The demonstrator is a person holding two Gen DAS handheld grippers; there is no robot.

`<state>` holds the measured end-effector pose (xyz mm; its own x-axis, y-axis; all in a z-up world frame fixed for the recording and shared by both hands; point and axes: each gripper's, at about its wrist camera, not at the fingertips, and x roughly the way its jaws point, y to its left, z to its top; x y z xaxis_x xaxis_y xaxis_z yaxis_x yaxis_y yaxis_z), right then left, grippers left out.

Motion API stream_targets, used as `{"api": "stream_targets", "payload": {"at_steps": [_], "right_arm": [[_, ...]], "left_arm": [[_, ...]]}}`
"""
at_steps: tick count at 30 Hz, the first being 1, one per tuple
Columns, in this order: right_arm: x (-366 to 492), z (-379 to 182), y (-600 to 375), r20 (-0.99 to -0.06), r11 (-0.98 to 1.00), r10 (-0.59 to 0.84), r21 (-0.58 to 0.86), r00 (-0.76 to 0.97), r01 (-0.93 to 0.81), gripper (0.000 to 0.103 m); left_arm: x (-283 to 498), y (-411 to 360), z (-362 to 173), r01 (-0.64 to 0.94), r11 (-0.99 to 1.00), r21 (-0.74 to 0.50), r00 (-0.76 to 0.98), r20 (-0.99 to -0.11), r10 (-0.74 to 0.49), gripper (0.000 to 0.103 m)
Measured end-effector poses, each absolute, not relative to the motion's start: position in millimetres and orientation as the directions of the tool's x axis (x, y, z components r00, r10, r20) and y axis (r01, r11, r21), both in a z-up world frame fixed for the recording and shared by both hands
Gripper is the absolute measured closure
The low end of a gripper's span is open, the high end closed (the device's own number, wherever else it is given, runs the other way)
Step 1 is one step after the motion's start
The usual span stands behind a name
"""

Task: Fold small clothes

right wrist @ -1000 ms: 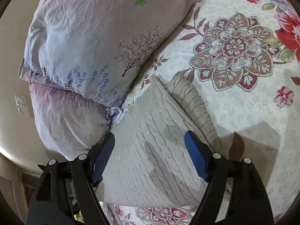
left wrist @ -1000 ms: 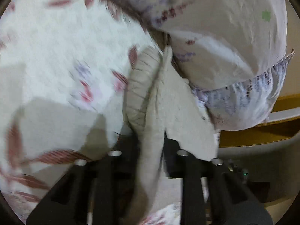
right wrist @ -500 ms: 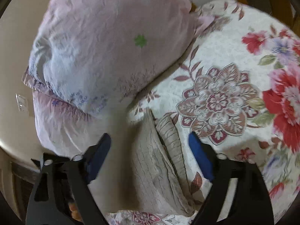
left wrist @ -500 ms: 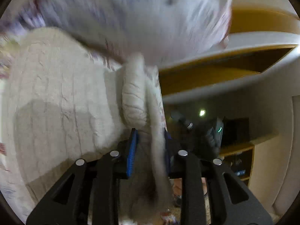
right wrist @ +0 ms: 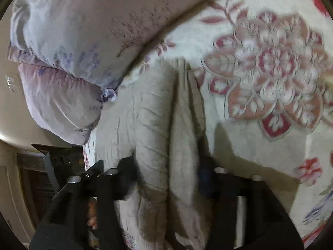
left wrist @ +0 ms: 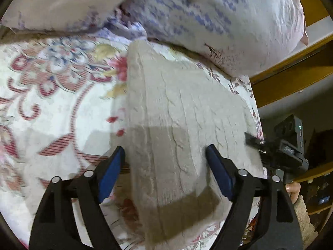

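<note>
L tongs (left wrist: 165,162) spread over beige knit (left wrist: 183,112); R tongs (right wrist: 166,177) apparently pinch its fold.

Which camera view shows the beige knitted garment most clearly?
The left wrist view: the beige knitted garment lies folded on the bedsheet, most of its top surface visible. The right wrist view is blurred and shows only a bunched part running between that gripper's fingers.
</note>
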<state>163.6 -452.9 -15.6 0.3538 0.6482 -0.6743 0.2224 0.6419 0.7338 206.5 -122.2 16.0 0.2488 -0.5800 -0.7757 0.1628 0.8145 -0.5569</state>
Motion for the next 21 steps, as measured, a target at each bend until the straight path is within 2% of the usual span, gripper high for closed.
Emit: {"api": "stream_targets", "payload": {"at_steps": [1,3,4,5,7,9,11,13,14,15,16,17,18,19,20,21], "right_arm": [[162,-15,-451,-0.668,0.639,0.649,0.739,0.365,0.215,0.066],[158,-6,-443,-0.67,0.652,0.627,0.731,0.397,0.203,0.069],[158,0,-437,-0.663,0.654,0.623,0.732,0.415,0.189,0.07],[158,11,-429,-0.643,0.65,0.628,0.743,0.439,0.158,0.071],[161,24,-414,-0.606,0.636,0.649,0.764,0.459,0.108,0.072],[171,35,-386,-0.594,0.645,0.67,0.763,0.445,0.046,0.072],[186,37,-350,-0.681,0.737,0.611,0.676,0.403,0.025,0.06],[192,44,-335,-0.76,0.838,0.46,0.543,0.459,0.059,0.058],[191,50,-335,-0.747,0.84,0.435,0.538,0.502,0.072,0.057],[191,55,-333,-0.696,0.803,0.472,0.593,0.541,0.062,0.057],[194,55,-328,-0.689,0.793,0.49,0.607,0.535,0.056,0.057],[200,53,-320,-0.705,0.798,0.496,0.6,0.508,0.054,0.057],[209,45,-309,-0.745,0.82,0.485,0.569,0.459,0.058,0.057],[216,35,-299,-0.773,0.831,0.482,0.553,0.413,0.065,0.065],[224,25,-289,-0.789,0.835,0.481,0.545,0.382,0.072,0.092],[227,23,-288,-0.793,0.844,0.453,0.529,0.407,0.092,0.092]], "left_arm": [[209,-125,18,0.17,0.808,-0.564,0.268,-0.763,-0.588,0.026],[215,-127,18,0.171,0.799,-0.576,0.263,-0.755,-0.601,0.041],[218,-121,21,0.166,0.782,-0.601,0.259,-0.739,-0.622,0.056],[217,-109,21,0.164,0.762,-0.626,0.26,-0.718,-0.646,0.064],[212,-78,38,0.18,0.724,-0.666,0.303,-0.662,-0.685,0.066],[205,-52,56,0.21,0.755,-0.621,0.381,-0.659,-0.648,0.065],[208,-33,63,0.203,0.82,-0.535,0.426,-0.706,-0.566,0.053],[212,-15,68,0.144,0.908,-0.393,0.476,-0.777,-0.412,0.051],[209,-7,74,0.137,0.916,-0.378,0.501,-0.771,-0.393,0.045],[205,2,78,0.134,0.914,-0.382,0.523,-0.757,-0.393,0.04],[201,7,84,0.131,0.917,-0.377,0.546,-0.744,-0.384,0.027],[194,11,90,0.136,0.924,-0.358,0.573,-0.732,-0.368,0.022],[188,10,94,0.145,0.929,-0.34,0.583,-0.73,-0.358,0.022],[183,11,95,0.15,0.936,-0.32,0.59,-0.73,-0.344,0.02],[177,12,98,0.153,0.942,-0.3,0.596,-0.732,-0.33,0.016],[171,8,98,0.157,0.946,-0.283,0.6,-0.734,-0.319,0.013]]}}
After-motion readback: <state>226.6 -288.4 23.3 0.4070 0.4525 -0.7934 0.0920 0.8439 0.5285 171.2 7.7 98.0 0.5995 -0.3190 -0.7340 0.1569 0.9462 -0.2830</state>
